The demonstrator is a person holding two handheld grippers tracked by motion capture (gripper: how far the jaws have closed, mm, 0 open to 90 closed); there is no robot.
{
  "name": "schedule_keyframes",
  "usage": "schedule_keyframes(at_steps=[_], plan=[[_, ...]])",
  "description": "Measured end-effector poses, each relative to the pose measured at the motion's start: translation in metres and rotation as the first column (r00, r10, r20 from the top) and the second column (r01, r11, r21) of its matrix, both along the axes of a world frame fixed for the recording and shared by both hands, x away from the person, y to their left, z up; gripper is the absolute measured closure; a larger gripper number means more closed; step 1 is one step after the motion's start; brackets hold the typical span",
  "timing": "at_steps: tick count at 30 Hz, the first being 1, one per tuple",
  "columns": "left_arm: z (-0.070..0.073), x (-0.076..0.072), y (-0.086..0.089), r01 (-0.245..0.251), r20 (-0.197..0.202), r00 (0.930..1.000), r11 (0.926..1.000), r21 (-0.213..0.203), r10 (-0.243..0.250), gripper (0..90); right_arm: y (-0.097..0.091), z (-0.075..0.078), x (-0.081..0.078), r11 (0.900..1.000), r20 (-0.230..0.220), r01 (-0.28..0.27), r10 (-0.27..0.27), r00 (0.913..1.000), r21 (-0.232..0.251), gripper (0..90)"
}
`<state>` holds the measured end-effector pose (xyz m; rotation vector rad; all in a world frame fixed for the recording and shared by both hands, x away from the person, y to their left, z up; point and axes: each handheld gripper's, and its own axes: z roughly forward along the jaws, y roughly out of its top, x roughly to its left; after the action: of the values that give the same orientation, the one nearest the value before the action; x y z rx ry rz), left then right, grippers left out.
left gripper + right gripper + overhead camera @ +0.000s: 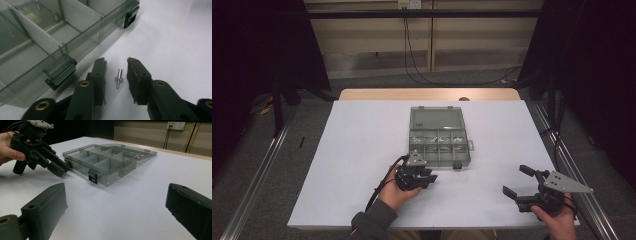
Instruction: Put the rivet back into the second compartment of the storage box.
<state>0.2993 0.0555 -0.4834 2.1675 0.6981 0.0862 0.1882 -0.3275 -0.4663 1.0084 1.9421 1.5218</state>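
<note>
A small metal pin (119, 78) lies on the white table just in front of a clear grey compartment box (439, 150). My left gripper (117, 61) straddles the pin, one jaw on each side with a gap between the pads and the pin, so it is open around it. From above, the left gripper (431, 178) points at the box's near left corner; the right gripper view shows the left gripper (63, 173) tilted down at the table by the box (107, 162). My right gripper (514, 180) rests at the near right, wide open and holding nothing.
The box's lid (435, 119) lies folded open behind it, and small metal parts (437, 140) sit in its back row of compartments. Two latches (60, 71) stick out from its front wall. The white table top (362, 150) ends in a wooden strip at the far side.
</note>
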Motion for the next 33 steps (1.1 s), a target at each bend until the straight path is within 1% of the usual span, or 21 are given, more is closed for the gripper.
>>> schedule_keyframes(at_steps=[2,5,10,12,17,19,22,24,25,29,33], plan=[[-0.002,0.0,-0.002,0.003,-0.006,1.0,1.0,0.007,-0.003,69.7,0.0,0.0,0.0,1.0,0.001,0.0,0.0,1.0,-0.003,2.8],[-0.002,0.0,-0.002,0.006,-0.002,1.0,0.9999,0.015,-0.006,72.0,0.0,0.0,0.0,1.0,-0.001,0.0,0.0,1.0,-0.002,2.7],[-0.002,-0.002,-0.001,0.014,-0.015,0.9998,0.9998,0.015,-0.014,82.0,0.0,0.0,0.0,1.0,0.0,-0.002,0.002,1.0,-0.006,2.7],[-0.002,-0.001,0.0,0.009,-0.025,0.9996,0.9999,0.01,-0.009,82.6,0.0,0.0,0.0,1.0,-0.002,-0.002,0.002,1.0,-0.005,2.7],[-0.002,-0.001,-0.001,0.007,-0.035,0.9994,0.9999,0.01,-0.007,82.9,0.0,0.0,0.0,1.0,-0.001,-0.004,0.004,1.0,-0.007,2.8],[-0.001,0.0,0.0,0.003,-0.042,0.9991,1.0,0.005,-0.003,82.9,0.0,0.0,0.0,1.0,-0.001,-0.002,0.002,1.0,-0.005,2.8],[0.002,0.001,0.003,-0.009,-0.043,0.9991,0.9998,-0.02,0.008,83.0,0.0,0.0,0.0,1.0,0.001,-0.004,0.004,1.0,-0.006,2.8],[0.005,0.002,0.005,-0.019,-0.038,0.9991,0.9991,-0.037,0.018,83.0,0.0,0.0,0.0,1.0,-0.001,-0.005,0.005,1.0,-0.006,2.8],[0.005,0.002,0.005,-0.019,-0.038,0.9991,0.9991,-0.037,0.018,83.0,0.0,0.0,0.0,1.0,-0.001,-0.005,0.005,1.0,-0.006,2.8],[0.01,0.005,0.006,-0.031,-0.034,0.999,0.9975,-0.064,0.029,83.0,0.0,0.0,0.001,1.0,0.003,-0.004,0.004,1.0,-0.005,2.8],[0.015,0.006,0.007,-0.038,-0.021,0.9991,0.9953,-0.089,0.036,83.0,0.0,0.0,0.001,1.0,0.004,0.0,0.0,1.0,-0.003,2.8]])
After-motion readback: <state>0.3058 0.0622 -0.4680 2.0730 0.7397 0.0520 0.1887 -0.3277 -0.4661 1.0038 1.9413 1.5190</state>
